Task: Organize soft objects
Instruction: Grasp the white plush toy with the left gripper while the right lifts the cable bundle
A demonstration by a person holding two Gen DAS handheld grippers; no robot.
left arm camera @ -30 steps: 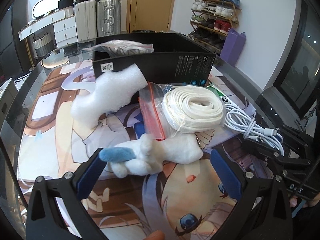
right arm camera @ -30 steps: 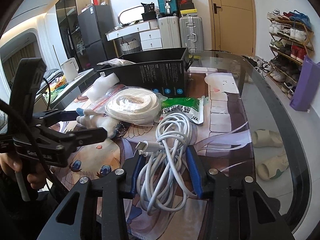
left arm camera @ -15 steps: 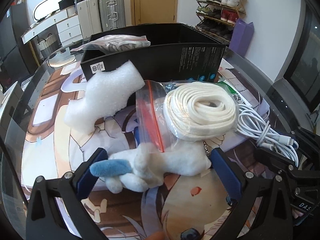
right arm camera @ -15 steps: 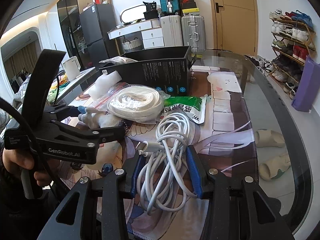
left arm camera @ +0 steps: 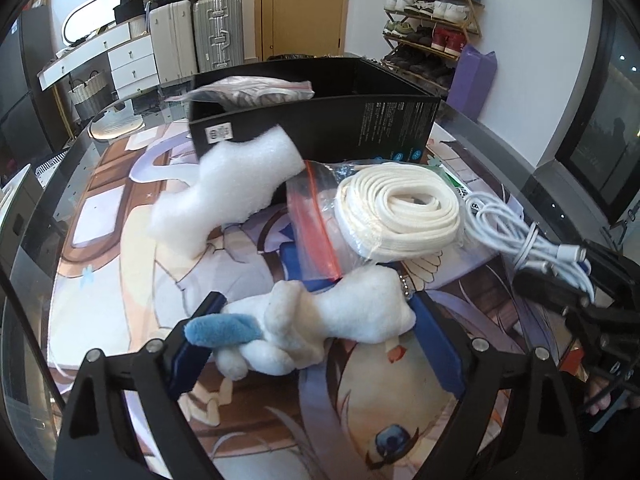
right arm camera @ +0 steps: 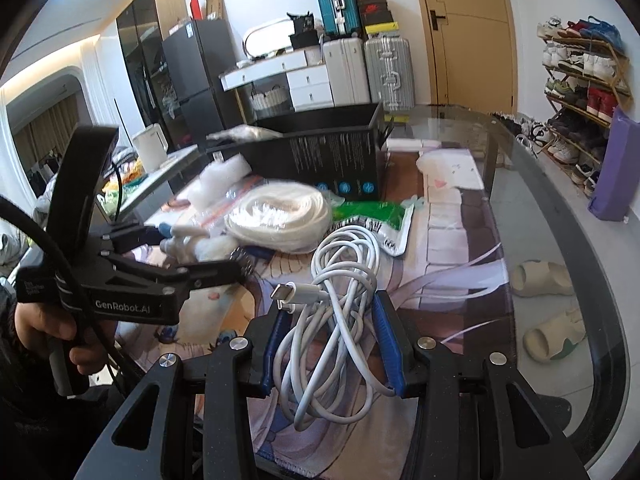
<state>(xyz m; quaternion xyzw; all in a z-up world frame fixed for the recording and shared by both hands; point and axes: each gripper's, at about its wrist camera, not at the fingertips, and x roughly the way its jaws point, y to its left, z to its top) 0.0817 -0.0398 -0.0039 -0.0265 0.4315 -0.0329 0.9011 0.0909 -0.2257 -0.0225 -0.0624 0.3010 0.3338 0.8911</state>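
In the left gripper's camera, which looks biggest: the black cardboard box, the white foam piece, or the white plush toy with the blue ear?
1. Black cardboard box, clearly largest.
2. White foam piece and white plush toy with the blue ear look alike; the toy lies nearer the camera, so no ranking between them.

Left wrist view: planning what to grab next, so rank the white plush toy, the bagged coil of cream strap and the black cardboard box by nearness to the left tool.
1. White plush toy, between the tool's fingers.
2. Bagged coil of cream strap, just beyond, right.
3. Black cardboard box, farthest back.

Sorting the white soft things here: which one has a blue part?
The plush toy between the left gripper fingers: it has a blue ear. The foam piece and bagged strap coil are all white.
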